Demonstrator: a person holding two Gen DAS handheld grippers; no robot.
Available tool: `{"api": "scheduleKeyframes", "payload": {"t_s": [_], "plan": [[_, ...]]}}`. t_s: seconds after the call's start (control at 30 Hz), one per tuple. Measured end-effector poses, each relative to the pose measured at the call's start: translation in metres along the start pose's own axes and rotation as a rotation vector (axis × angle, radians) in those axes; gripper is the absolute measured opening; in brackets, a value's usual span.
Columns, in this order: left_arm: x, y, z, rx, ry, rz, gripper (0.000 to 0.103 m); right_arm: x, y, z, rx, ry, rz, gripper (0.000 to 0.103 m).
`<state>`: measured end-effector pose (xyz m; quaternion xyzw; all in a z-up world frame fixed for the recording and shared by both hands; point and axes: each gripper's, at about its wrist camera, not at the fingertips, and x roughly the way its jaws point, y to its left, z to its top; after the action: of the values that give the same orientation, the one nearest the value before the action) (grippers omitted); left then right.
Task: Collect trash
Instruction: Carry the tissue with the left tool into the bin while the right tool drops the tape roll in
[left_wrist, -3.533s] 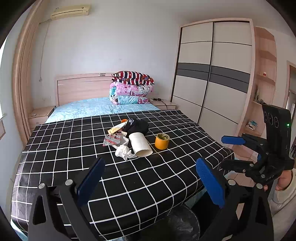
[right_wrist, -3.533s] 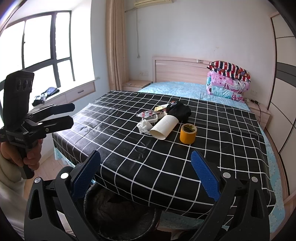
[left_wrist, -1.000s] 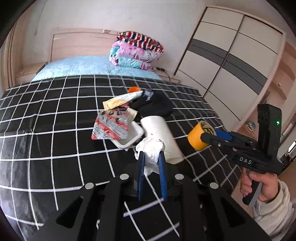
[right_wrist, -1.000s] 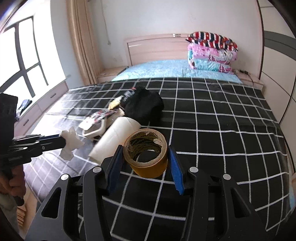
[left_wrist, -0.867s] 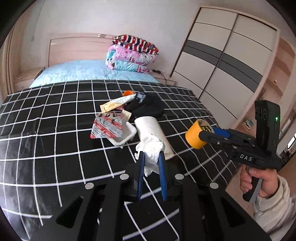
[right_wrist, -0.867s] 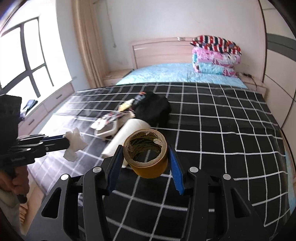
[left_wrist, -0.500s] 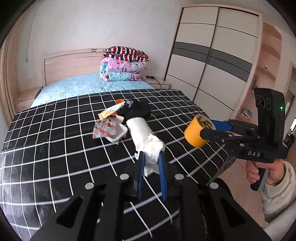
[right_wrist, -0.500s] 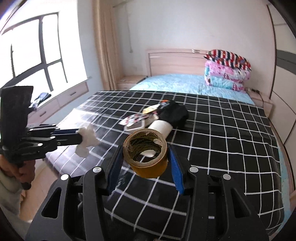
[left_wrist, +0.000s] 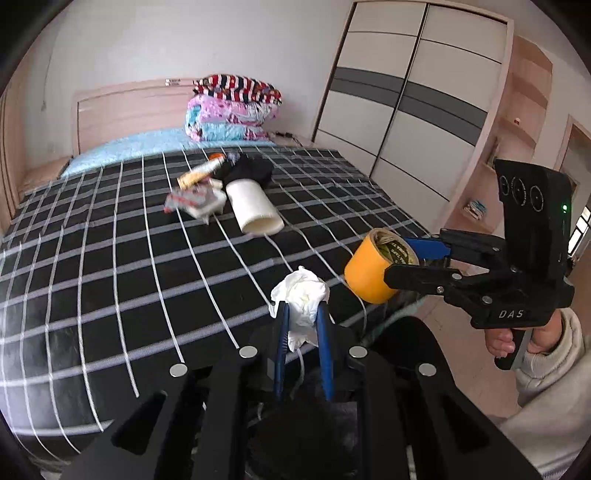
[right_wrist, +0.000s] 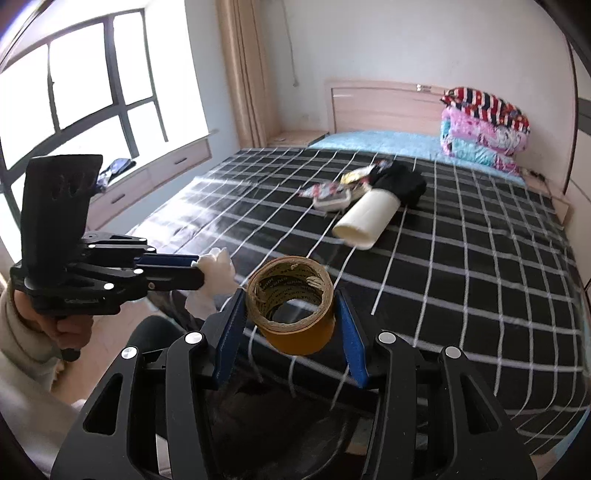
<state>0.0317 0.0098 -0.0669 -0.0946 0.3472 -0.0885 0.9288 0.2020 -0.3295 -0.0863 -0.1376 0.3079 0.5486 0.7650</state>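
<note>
Tissue (left_wrist: 301, 295), crumpled and white, pinched between the blue pads of the left tool (left_wrist: 302, 325), held off the near edge of the bed (left_wrist: 110, 258). Tape roll (right_wrist: 291, 306), yellow-brown, clamped across its sides in the right tool (right_wrist: 291, 332), likewise lifted past the bed's edge, just beside the tissue. Left on the black checked cover, well apart from both tools: a white cup (left_wrist: 255, 210) on its side, a blister pack (left_wrist: 184, 199) on a small tray, a tube (left_wrist: 199, 173), a black cloth (left_wrist: 251, 170).

Right tongs (right_wrist: 291, 325) clamp the tape roll (right_wrist: 291, 310); left tongs (right_wrist: 199, 273) pinch tissue (right_wrist: 218, 273).
</note>
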Motion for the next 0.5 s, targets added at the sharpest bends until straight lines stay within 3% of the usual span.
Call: {"api": "scheduleKeyframes", "payload": {"t_s": [0.5], "plan": [[0.043,-0.002,-0.074,-0.023,0.200,0.002,0.015,0.033,0.004,-0.081,0.055,0.208,0.017,0.048]]}}
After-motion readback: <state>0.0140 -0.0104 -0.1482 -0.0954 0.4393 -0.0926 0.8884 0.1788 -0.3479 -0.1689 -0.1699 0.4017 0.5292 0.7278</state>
